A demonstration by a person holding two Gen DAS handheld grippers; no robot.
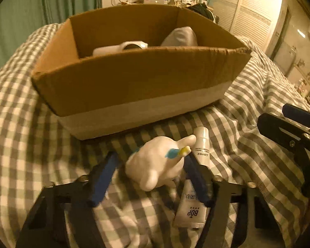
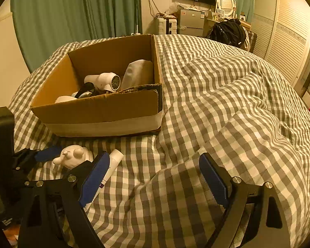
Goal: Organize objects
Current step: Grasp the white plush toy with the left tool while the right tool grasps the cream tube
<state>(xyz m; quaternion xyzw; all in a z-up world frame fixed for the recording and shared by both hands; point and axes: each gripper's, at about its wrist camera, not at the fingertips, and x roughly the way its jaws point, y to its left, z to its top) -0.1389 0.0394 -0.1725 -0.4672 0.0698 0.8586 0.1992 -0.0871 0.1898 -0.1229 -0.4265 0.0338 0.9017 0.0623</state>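
A white animal figurine (image 1: 157,161) with blue and yellow marks lies on the checked bed cover, between the blue pads of my left gripper (image 1: 149,161). The jaws stand apart on either side of it, not closed on it. A white BOP tube (image 1: 196,186) lies beside it, partly under the right finger. The cardboard box (image 1: 134,78) stands just beyond, holding a white hair dryer (image 2: 105,80) and a white bundle (image 2: 136,72). My right gripper (image 2: 155,175) is open and empty over the cover, right of the figurine (image 2: 74,157) and the tube (image 2: 113,163).
The checked duvet (image 2: 227,107) is rumpled into folds on the right of the box. Green curtains (image 2: 72,16), a small fridge (image 2: 191,21) and a louvred wardrobe (image 2: 285,47) stand beyond the bed.
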